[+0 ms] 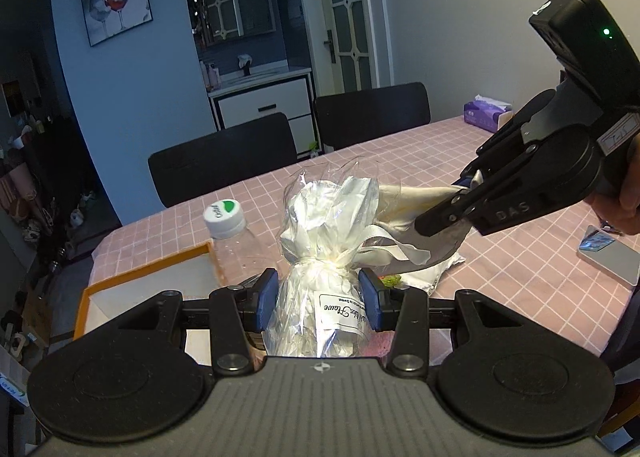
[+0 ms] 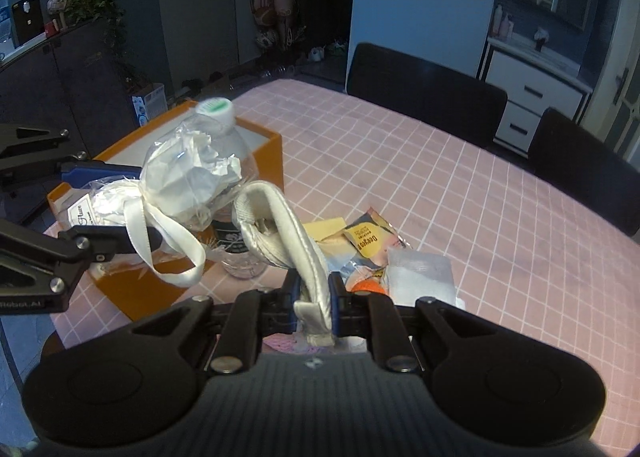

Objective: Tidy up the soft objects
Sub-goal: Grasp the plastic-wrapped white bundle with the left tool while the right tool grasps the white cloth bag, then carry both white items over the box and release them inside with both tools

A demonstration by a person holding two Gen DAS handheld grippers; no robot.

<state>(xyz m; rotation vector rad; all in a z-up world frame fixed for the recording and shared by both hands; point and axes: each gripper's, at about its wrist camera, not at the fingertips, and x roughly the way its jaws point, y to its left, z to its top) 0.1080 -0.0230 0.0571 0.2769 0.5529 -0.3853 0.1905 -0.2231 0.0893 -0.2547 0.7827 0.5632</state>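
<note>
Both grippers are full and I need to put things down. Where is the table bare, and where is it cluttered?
Bare: the pink checked tablecloth between the snack packets and the black chairs, and the orange box's white inside. Crowded: near the plastic bottle, the box and the packets, just ahead of the right gripper.

Table (image 2: 460, 197): spread across centre and right of the right wrist view.
Box (image 2: 264, 153): set on the table, left of centre.
Bottle (image 2: 236, 161): stood just right of the box, touching it.
Wrapped bundle (image 2: 180, 177): held before the bottle, centre left.
Snack packets (image 2: 370, 237): laid on the table, right of the bottle.
Chairs (image 2: 424, 89): placed behind the table, upper right.
Tissue box (image 1: 486, 115): on the table's far edge, right side of the left wrist view.
</note>
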